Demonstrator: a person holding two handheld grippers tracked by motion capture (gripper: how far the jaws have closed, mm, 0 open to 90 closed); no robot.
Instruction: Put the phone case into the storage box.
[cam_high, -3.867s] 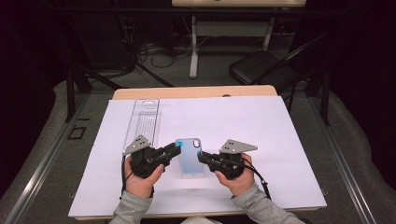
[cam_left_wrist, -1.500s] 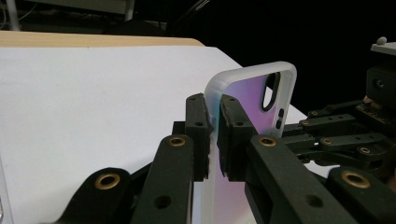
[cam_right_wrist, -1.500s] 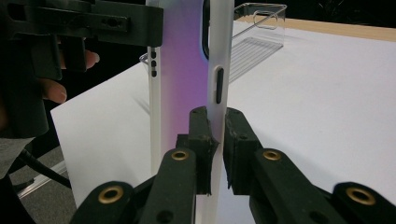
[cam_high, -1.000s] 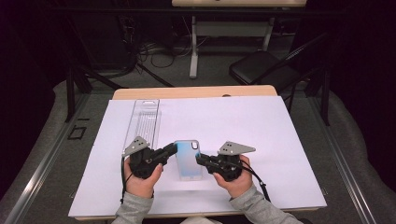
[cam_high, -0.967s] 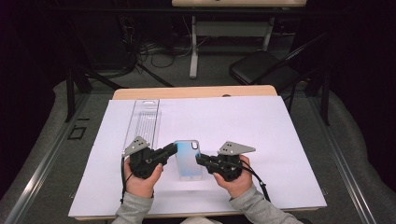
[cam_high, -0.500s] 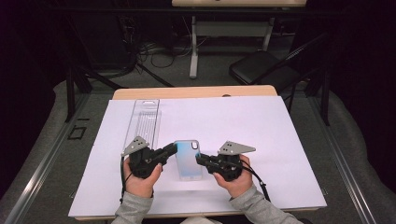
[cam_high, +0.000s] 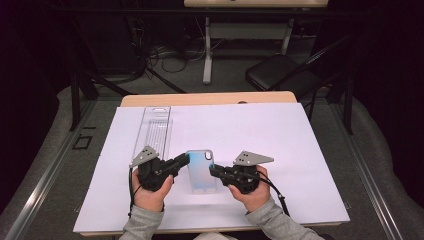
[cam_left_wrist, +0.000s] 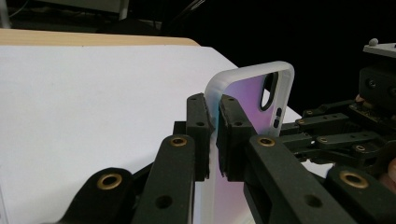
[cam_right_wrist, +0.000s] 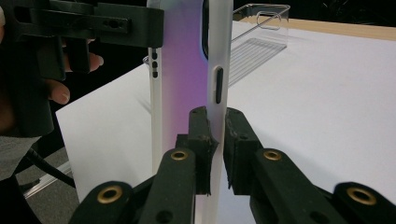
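Note:
A translucent phone case (cam_high: 200, 170) with a blue-to-pink tint and frosted rim is held just above the white table sheet between both grippers. My left gripper (cam_high: 186, 160) is shut on the case's left long edge near the camera cutout; in the left gripper view its jaws pinch the frosted rim (cam_left_wrist: 214, 122). My right gripper (cam_high: 213, 171) is shut on the opposite long edge, where the right gripper view shows the jaws clamping the rim (cam_right_wrist: 215, 135) below the side button slot. The phone case (cam_right_wrist: 184, 79) stands edge-on there, with the left gripper (cam_right_wrist: 140, 23) behind it.
A clear plastic packaging tray (cam_high: 152, 131) lies on the white sheet (cam_high: 280, 140) at the back left, also seen as the clear tray (cam_right_wrist: 261, 28) in the right gripper view. The wooden table edge (cam_high: 210, 98) runs behind. A chair (cam_high: 280, 72) stands beyond.

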